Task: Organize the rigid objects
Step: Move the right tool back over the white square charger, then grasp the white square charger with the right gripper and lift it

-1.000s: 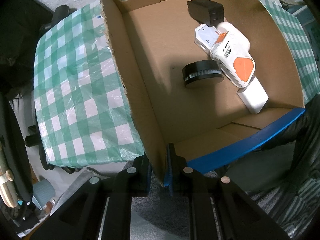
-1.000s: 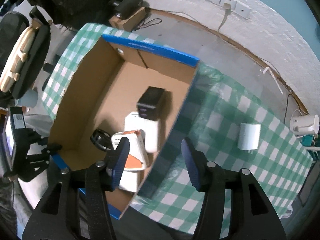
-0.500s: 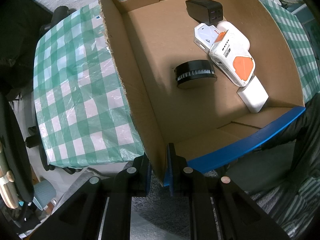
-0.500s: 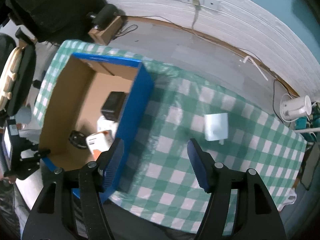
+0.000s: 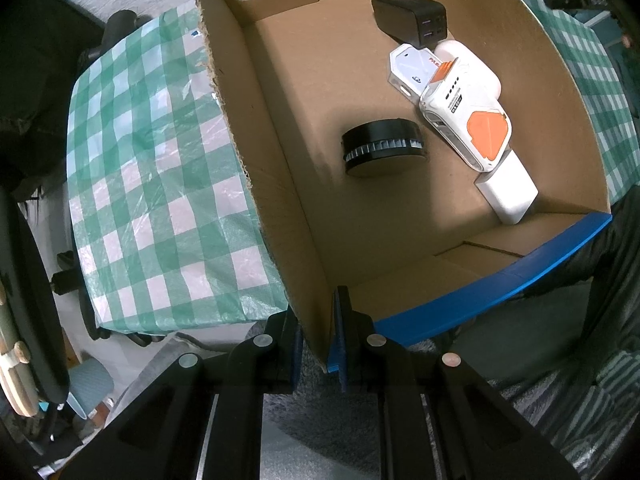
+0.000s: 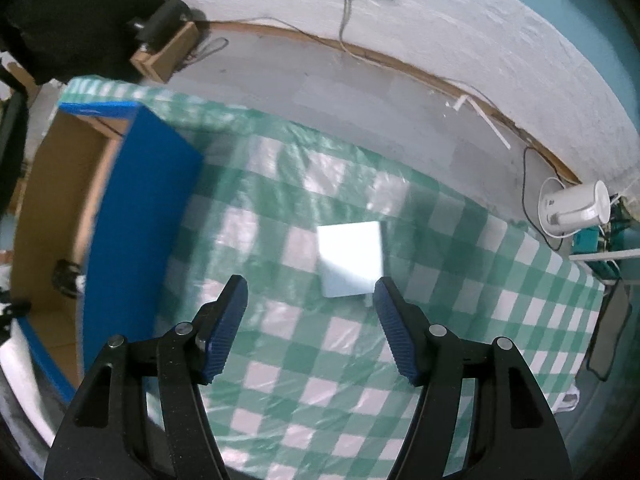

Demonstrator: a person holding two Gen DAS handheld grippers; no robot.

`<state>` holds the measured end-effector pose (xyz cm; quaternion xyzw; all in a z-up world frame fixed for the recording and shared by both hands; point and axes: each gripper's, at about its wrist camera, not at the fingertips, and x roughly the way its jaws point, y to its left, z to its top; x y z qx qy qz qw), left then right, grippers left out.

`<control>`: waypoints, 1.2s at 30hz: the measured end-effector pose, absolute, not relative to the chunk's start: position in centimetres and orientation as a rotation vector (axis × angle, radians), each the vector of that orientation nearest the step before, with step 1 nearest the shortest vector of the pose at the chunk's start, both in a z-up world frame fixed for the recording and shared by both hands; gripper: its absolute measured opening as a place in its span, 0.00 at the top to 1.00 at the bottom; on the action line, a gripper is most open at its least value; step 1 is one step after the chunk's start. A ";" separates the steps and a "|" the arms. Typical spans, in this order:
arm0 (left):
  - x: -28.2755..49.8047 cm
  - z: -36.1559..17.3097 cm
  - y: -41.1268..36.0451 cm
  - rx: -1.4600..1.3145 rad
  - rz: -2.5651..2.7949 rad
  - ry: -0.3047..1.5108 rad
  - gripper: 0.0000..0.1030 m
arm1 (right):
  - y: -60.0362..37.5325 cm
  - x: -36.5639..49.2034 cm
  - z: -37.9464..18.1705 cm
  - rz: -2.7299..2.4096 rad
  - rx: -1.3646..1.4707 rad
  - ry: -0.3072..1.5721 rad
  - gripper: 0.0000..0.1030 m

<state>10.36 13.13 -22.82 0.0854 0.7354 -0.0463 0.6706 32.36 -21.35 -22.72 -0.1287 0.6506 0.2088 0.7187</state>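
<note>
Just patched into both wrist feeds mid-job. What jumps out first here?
The left gripper is clamped on the near corner of the cardboard box, which holds a black puck, an orange-and-white device and a black charger. On the right feed, the right gripper hangs open just short of a white block lying alone on the green checked tablecloth.

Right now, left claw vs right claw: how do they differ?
The left claw is shut on the cardboard box, gripping its corner wall; the right claw is open and holds nothing. The left sits at the box, while the right hangs over the checked tablecloth, the white block lying just ahead between its fingertips. Both have blue pads.
</note>
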 end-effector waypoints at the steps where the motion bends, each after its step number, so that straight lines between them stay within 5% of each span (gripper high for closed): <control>1: 10.4 -22.8 13.3 0.192 -0.105 1.657 0.88 | -21.6 32.5 -23.4 0.461 -0.290 1.445 0.35; 17: 10.5 -23.1 13.6 0.192 -0.111 1.667 0.88 | -22.8 35.0 -29.3 0.417 -0.253 1.455 0.35; 21: 10.5 -23.1 13.8 0.187 -0.115 1.669 0.88 | -22.1 35.0 -30.0 0.409 -0.247 1.453 0.46; 36: 10.4 -23.1 13.6 0.205 -0.118 1.668 0.88 | -19.6 32.3 -29.4 0.433 -0.282 1.531 0.49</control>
